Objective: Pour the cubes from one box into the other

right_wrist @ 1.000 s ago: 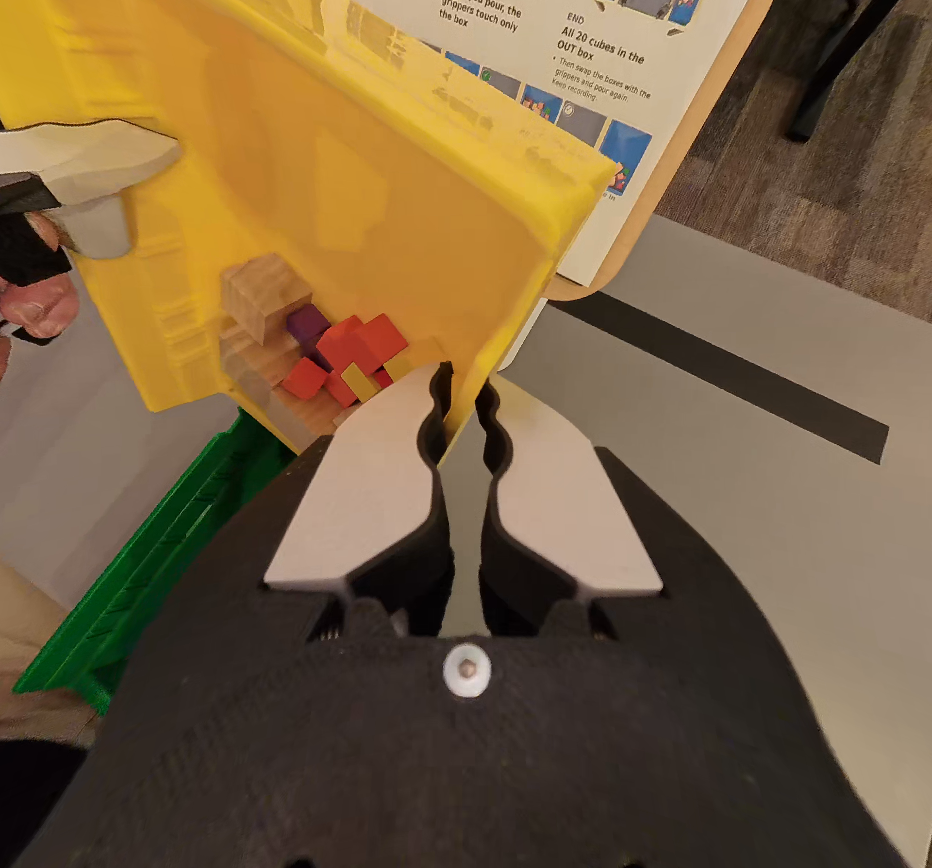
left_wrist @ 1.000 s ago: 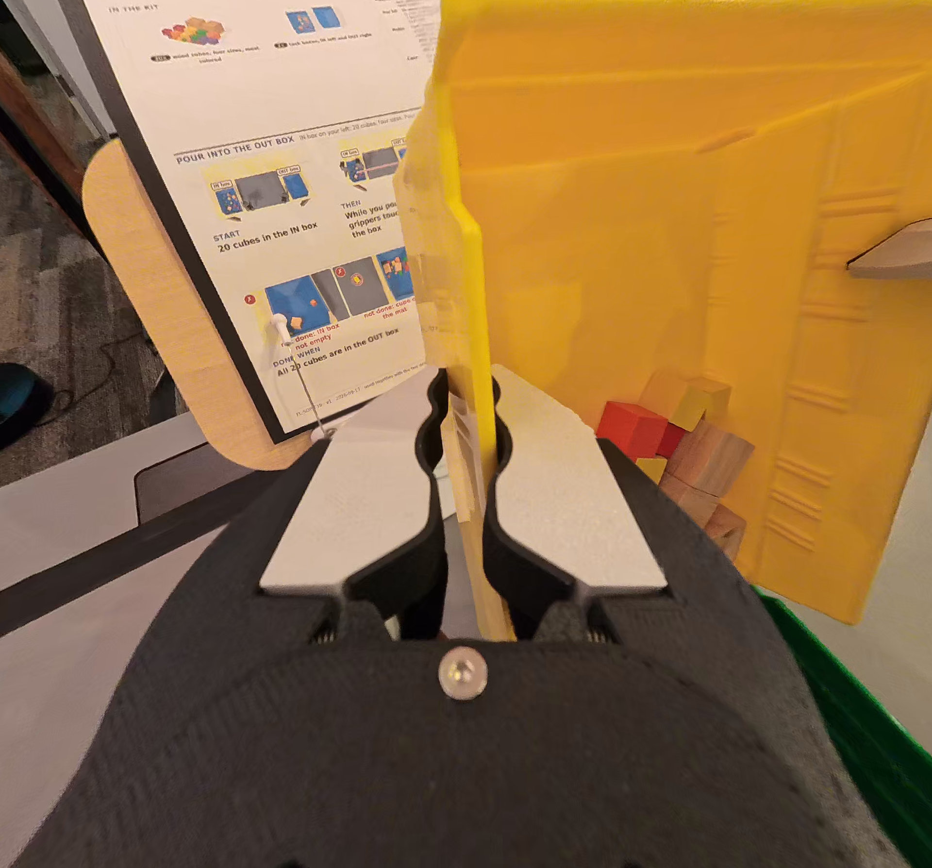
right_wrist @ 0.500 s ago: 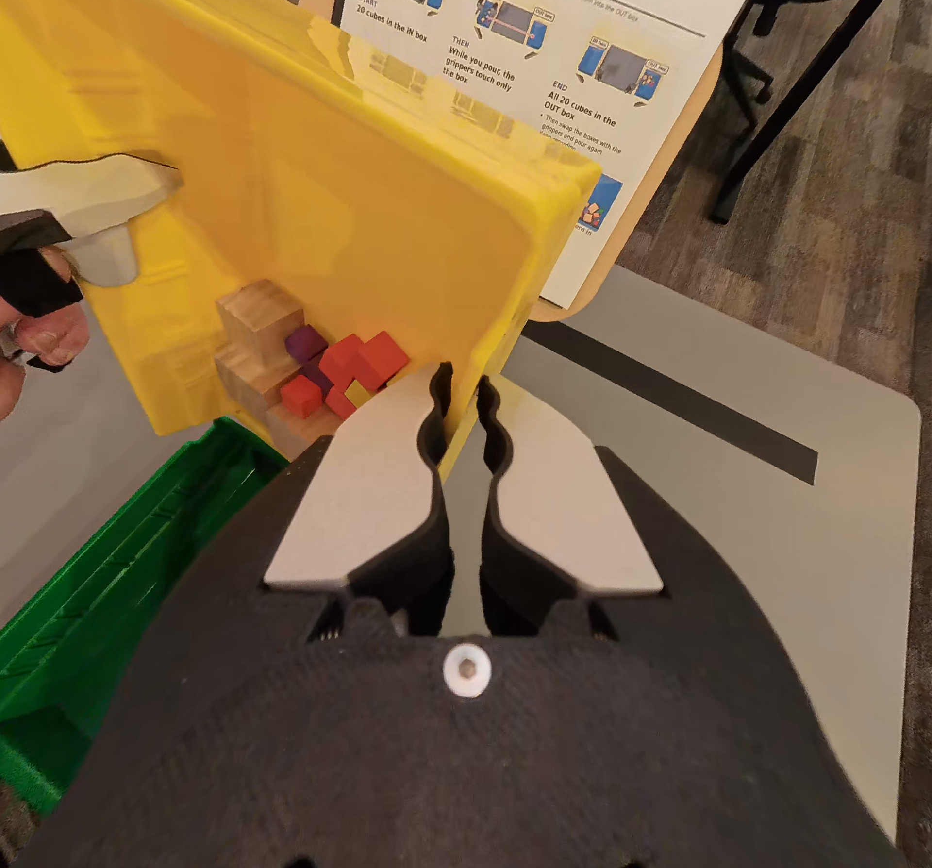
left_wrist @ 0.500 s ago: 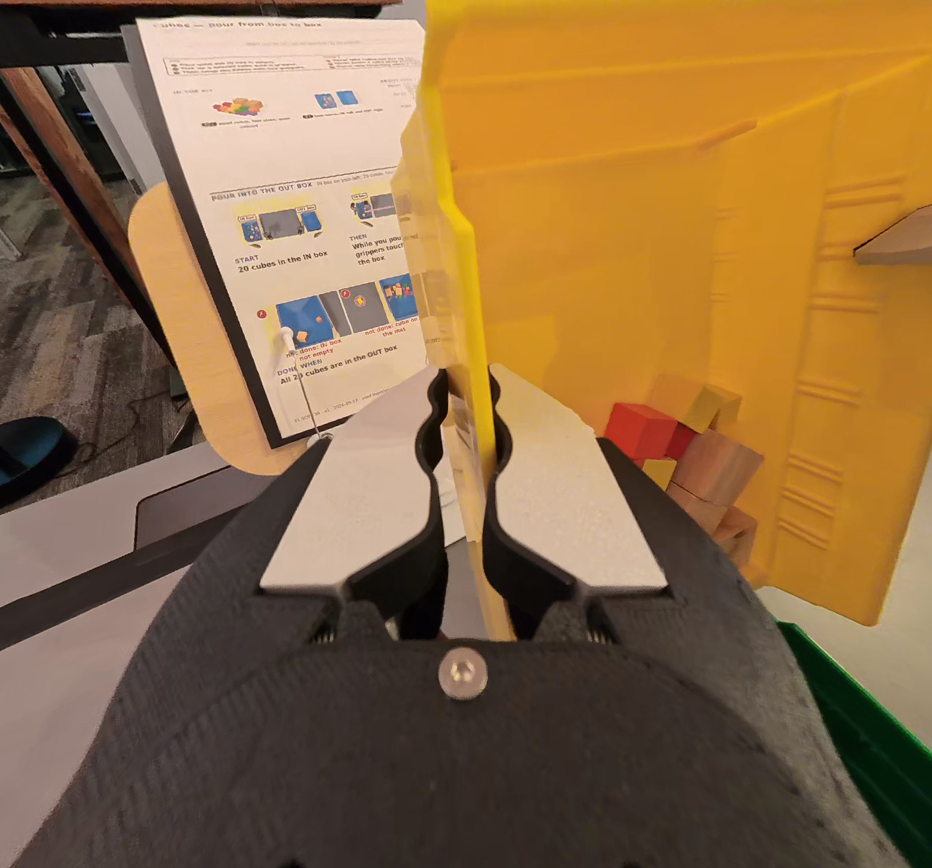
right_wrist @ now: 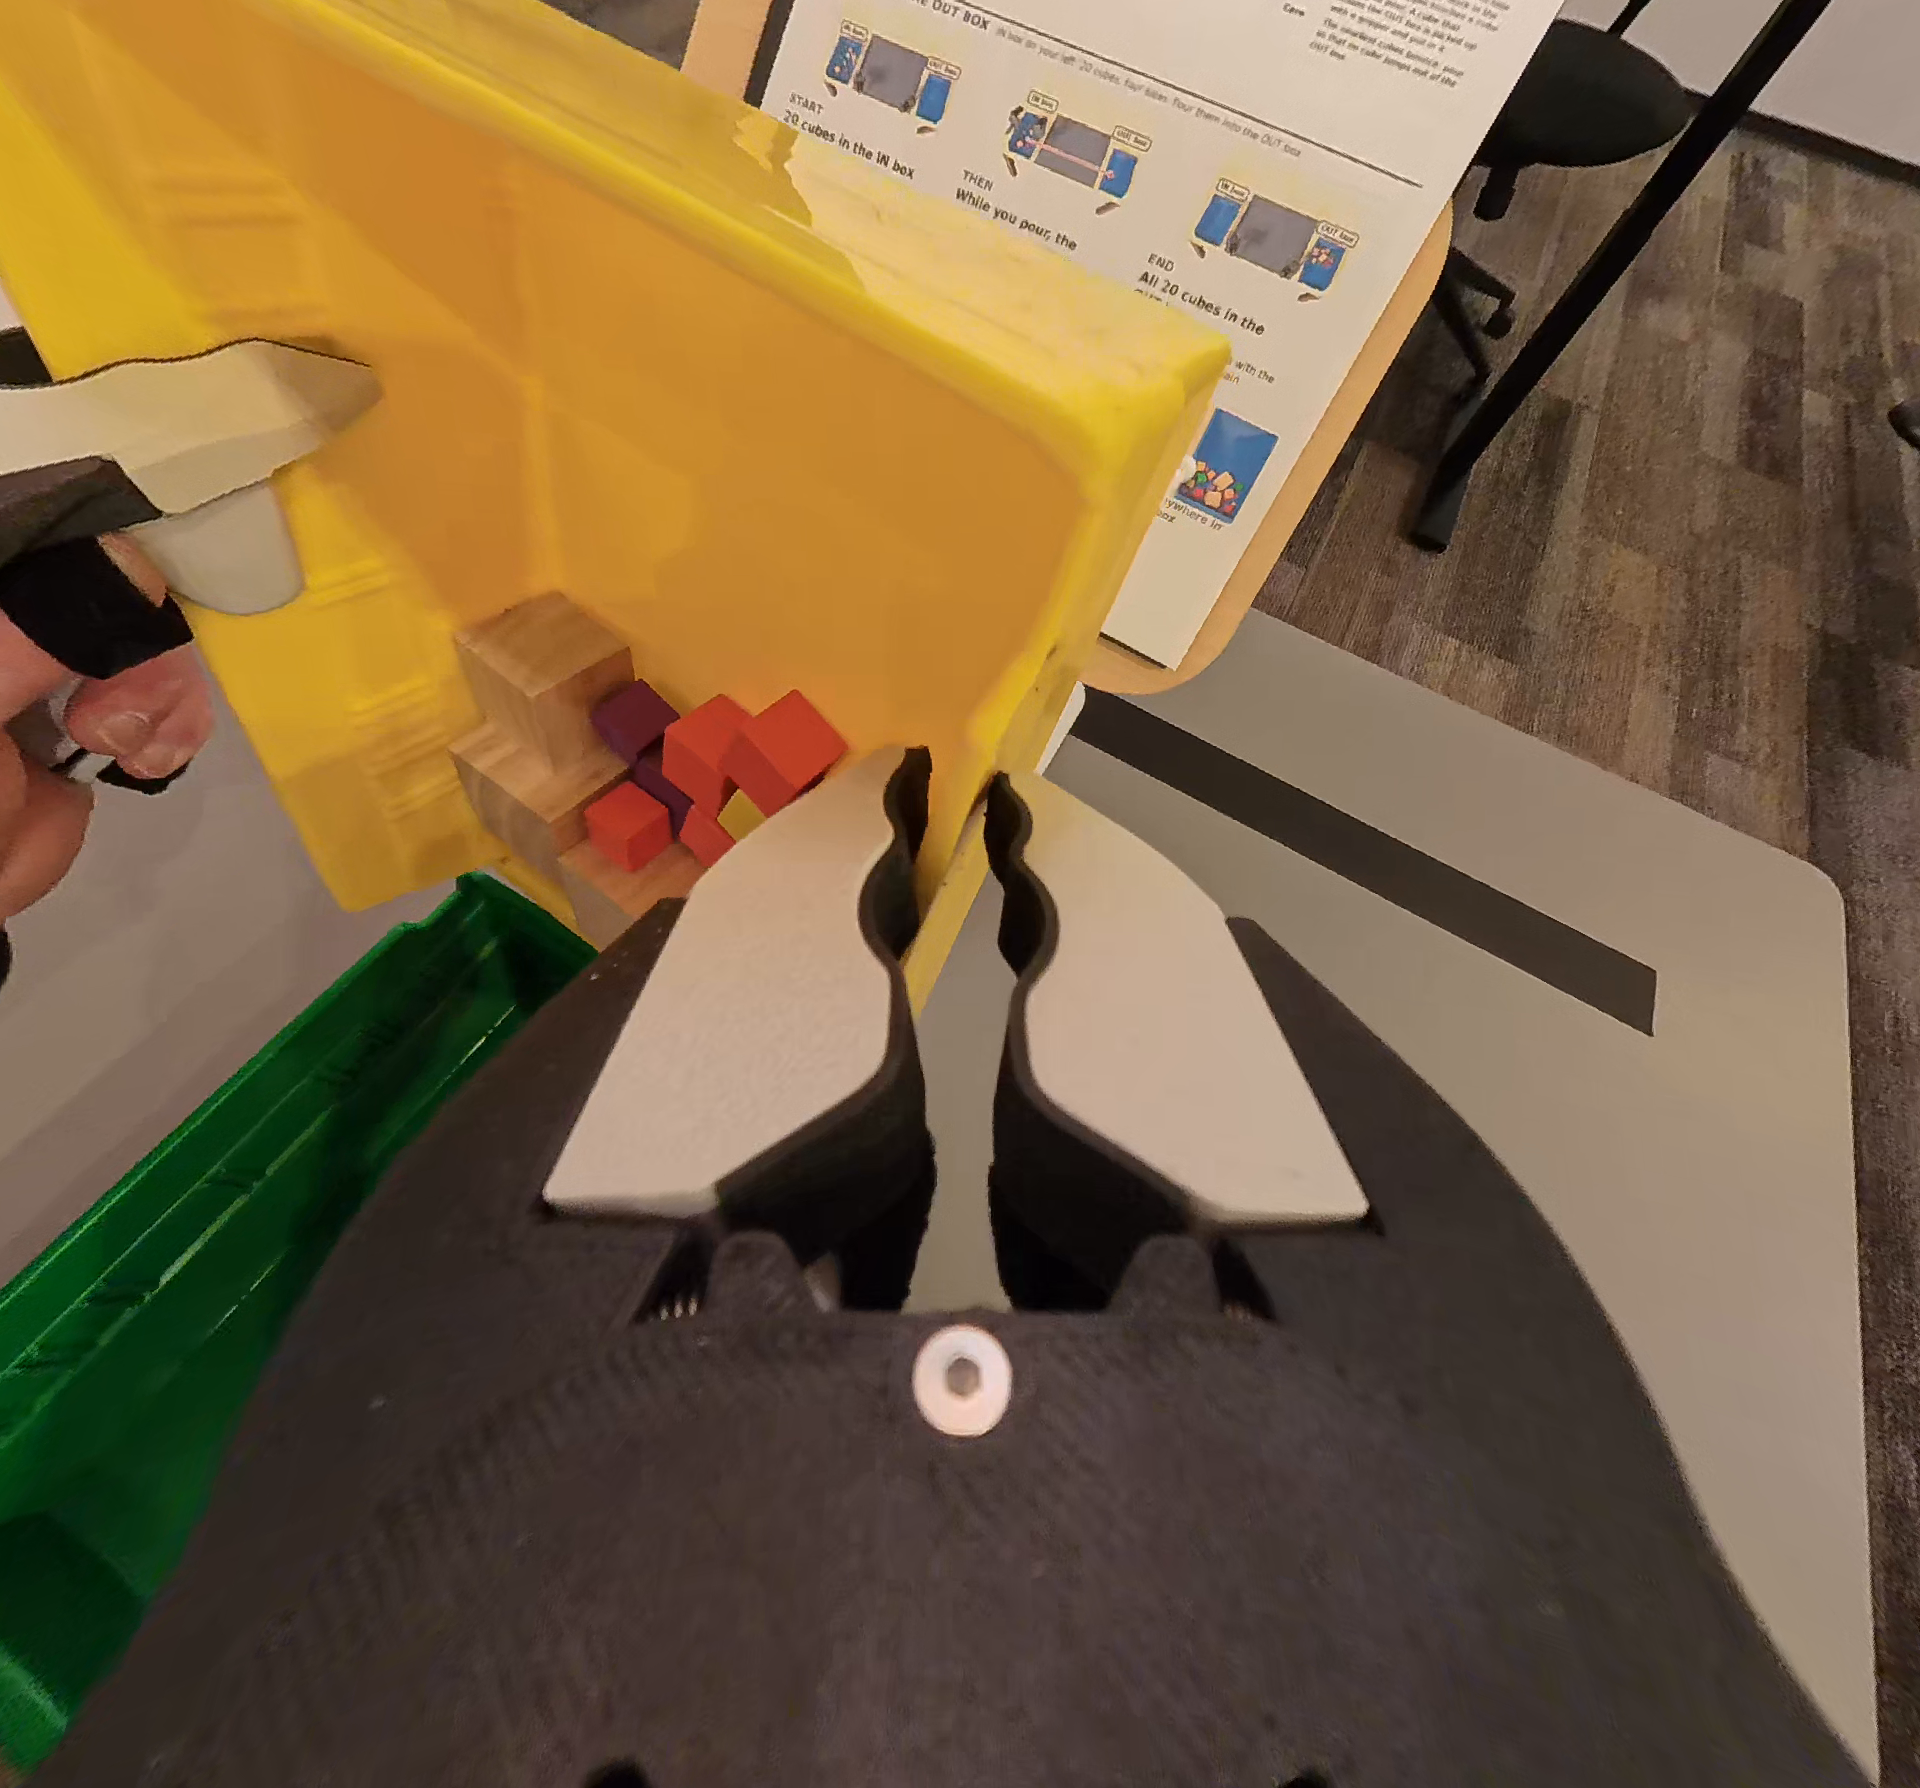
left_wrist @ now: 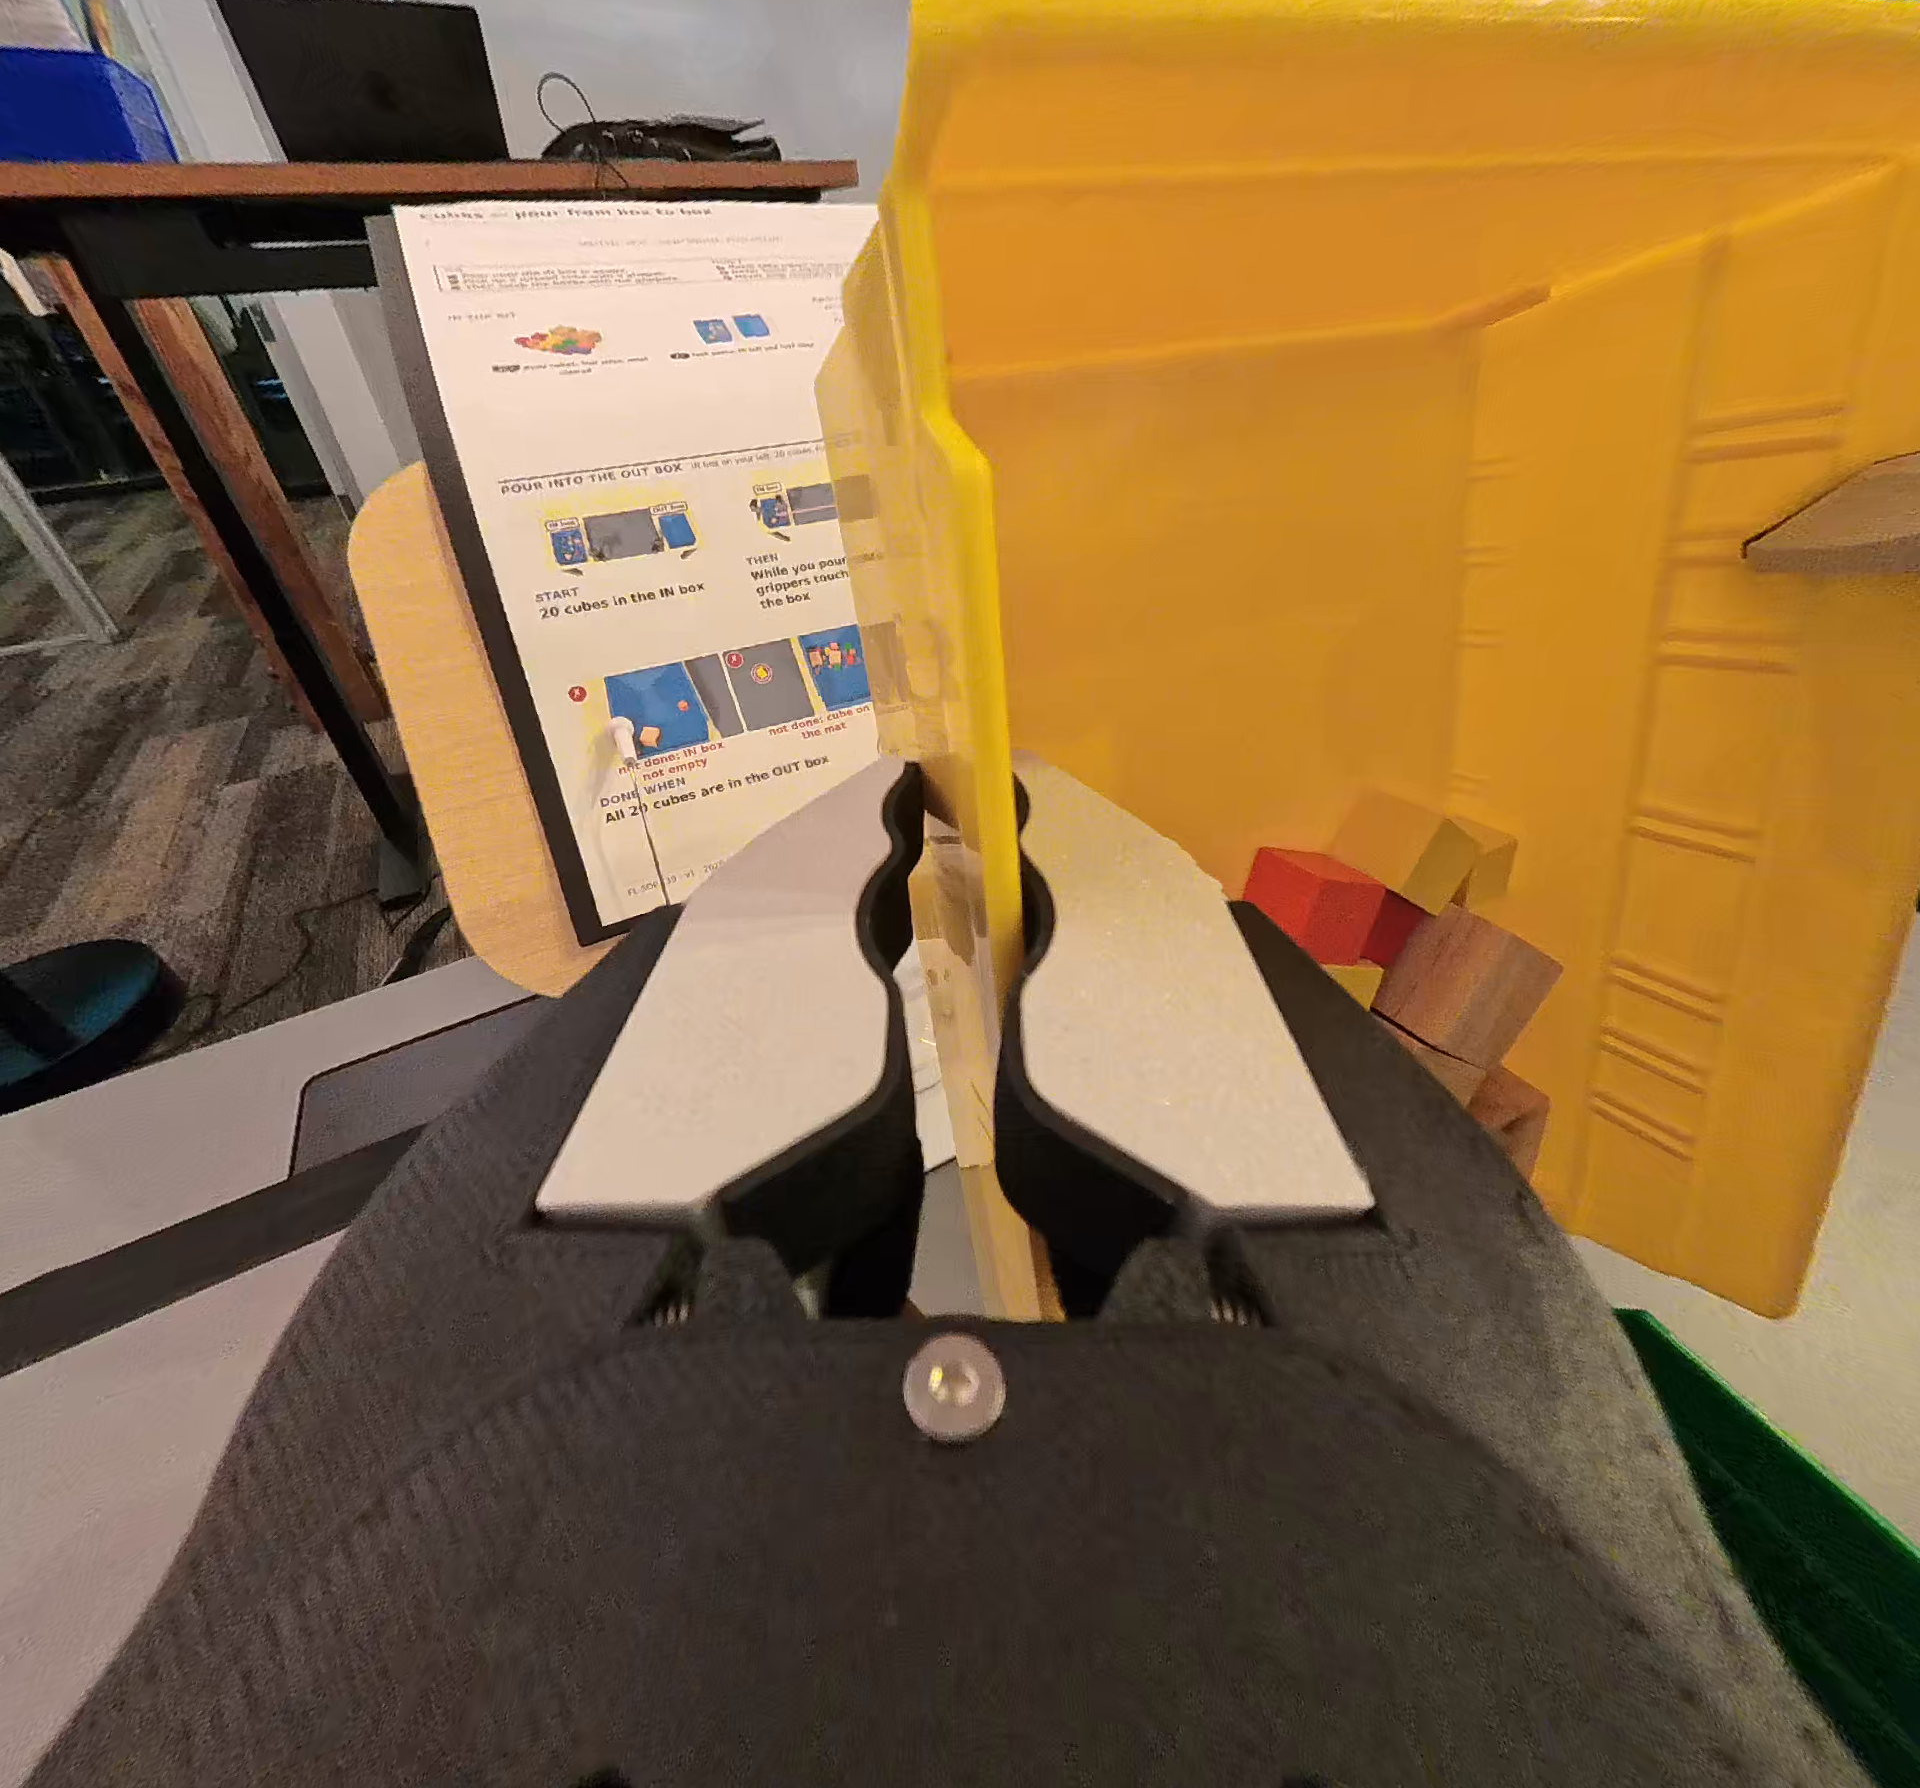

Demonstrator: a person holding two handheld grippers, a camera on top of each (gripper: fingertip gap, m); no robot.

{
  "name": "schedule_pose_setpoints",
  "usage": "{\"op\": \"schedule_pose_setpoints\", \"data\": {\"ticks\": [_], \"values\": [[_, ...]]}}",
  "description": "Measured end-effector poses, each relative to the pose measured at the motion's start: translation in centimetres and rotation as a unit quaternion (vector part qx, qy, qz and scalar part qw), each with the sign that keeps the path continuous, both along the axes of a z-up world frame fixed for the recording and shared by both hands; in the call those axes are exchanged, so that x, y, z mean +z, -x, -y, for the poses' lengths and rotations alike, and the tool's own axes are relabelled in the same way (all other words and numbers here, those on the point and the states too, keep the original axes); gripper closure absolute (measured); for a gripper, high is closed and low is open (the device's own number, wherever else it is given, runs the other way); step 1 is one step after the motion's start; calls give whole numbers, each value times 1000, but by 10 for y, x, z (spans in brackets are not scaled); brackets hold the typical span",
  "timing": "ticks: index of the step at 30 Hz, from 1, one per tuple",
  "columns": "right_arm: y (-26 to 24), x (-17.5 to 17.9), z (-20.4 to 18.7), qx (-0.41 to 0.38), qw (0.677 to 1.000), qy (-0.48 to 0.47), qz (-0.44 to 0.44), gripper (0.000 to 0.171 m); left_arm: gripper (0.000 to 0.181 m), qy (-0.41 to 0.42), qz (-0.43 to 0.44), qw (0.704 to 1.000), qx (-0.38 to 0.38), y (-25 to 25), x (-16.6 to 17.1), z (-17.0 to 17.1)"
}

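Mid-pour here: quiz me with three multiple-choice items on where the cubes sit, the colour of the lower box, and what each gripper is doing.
1. Where are the cubes?
A. Piled in the low corner of the tilted yellow box
B. Spread on the grey mat
C. Stacked on the instruction sheet

2. What colour is the box below the yellow one?
A. Blue
B. Green
C. White

3. What are the two grippers doing?
A. Both open, away from the box
B. One shut on a cube
C. Each shut on a wall of the yellow box

Answers:
1 A: the right wrist view shows wooden, red and purple cubes bunched at the box's lowest corner.
2 B: the green box lies under that corner.
3 C: the left gripper and right gripper each have fingers either side of a yellow wall.
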State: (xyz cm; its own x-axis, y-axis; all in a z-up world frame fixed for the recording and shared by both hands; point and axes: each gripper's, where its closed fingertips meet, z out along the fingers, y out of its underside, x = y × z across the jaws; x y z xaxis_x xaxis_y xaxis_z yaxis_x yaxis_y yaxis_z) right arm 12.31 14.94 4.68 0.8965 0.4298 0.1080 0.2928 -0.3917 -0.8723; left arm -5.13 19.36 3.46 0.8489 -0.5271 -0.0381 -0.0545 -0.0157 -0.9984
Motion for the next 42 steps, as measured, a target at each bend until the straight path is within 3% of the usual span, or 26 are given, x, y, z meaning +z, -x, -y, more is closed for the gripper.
{"op": "schedule_pose_setpoints", "data": {"ticks": [1, 42], "values": [[1, 1, 1, 1, 1000, -4, -1, 166, 169, -5, 2, 1000, 2, 1, 0, 2], [9, 3, 43, -3, 996, -87, -11, 164, 170, -93, 10, 996, 14, 8, 5, 41]]}}
